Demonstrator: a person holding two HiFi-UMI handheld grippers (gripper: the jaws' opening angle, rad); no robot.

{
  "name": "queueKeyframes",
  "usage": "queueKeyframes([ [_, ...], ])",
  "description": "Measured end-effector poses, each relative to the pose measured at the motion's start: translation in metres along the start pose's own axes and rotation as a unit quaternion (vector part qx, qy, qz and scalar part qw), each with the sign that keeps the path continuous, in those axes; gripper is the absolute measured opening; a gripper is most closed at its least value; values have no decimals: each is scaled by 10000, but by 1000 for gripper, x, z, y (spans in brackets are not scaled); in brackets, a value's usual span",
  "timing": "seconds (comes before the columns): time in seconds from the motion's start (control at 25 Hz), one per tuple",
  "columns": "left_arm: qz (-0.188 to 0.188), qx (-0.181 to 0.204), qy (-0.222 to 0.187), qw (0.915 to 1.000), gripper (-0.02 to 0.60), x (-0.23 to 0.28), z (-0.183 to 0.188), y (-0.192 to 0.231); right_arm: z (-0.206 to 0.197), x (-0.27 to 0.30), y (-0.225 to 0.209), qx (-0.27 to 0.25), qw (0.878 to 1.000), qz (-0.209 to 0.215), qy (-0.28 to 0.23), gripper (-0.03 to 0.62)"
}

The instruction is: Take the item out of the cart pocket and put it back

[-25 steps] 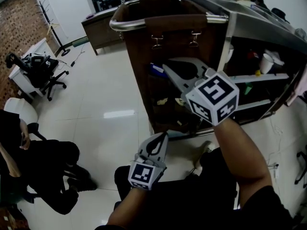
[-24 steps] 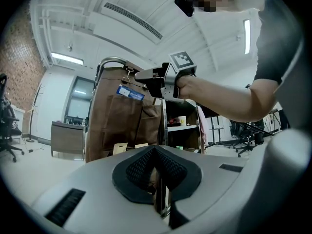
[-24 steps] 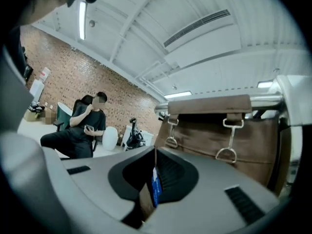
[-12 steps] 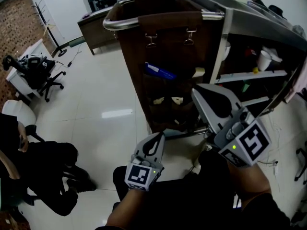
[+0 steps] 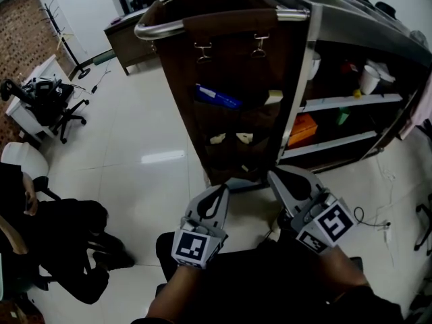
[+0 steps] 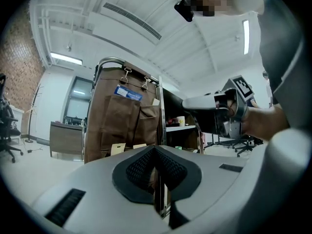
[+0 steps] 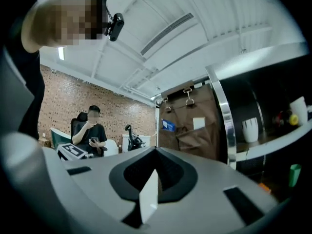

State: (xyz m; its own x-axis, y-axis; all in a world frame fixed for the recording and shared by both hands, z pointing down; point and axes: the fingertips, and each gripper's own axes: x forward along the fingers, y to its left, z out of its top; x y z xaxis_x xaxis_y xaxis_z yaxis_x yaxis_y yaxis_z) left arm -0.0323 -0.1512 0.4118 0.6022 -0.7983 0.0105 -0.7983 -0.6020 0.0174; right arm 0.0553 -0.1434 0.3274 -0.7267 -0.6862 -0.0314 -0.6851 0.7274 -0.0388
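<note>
**Right gripper clamped on a thin white card, clear of the cart pocket**

Head view: both grippers were held low in front of the cart (image 5: 158, 27), apart from it and aimed toward its brown pocket organiser (image 5: 233, 66). The left gripper (image 5: 219, 190) sat near the right gripper (image 5: 274, 176) without touching it. A blue item (image 5: 217, 97) and a pale card (image 5: 273, 97) stuck up out of the upper pockets. What the right gripper held could not be made out here.

Left gripper view: its jaws were closed together, with only a narrow seam between the black pads (image 6: 139, 167) and nothing in them. The right gripper showed off to the right, in front of the shelves (image 6: 183, 127).

Right gripper view: the jaws were closed tight on a thin white card (image 7: 148, 199). It stood on edge, edge-on to the camera, its flat faces against the pads. Its long axis ran along the seam, from between the pads back toward the camera, with the near end leaning slightly left. The organiser hung well beyond the tips. A seated person (image 7: 91, 130) was at the left.
</note>
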Motion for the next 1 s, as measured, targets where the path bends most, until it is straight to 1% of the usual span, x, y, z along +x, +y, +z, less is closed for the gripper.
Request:
queueKeyframes([
  [0.2,6,12,-11,10000,0,0,-1,1,-50,-1,-3,128,9992,-76,380,9],
  [0.36,-14,17,6,10000,0,1,-1,-1,-74,1,-7,248,9977,-98,624,9],
  [0.48,-61,56,11,10000,0,2,-2,-4,-75,2,-8,320,9975,-87,625,9],
  [0.68,-59,29,24,10000,0,2,-2,-4,-76,5,-7,244,9973,-64,689,9],
  [1.0,-47,27,13,10000,0,2,-2,-4,-79,9,-6,294,9969,-35,728,9],
])
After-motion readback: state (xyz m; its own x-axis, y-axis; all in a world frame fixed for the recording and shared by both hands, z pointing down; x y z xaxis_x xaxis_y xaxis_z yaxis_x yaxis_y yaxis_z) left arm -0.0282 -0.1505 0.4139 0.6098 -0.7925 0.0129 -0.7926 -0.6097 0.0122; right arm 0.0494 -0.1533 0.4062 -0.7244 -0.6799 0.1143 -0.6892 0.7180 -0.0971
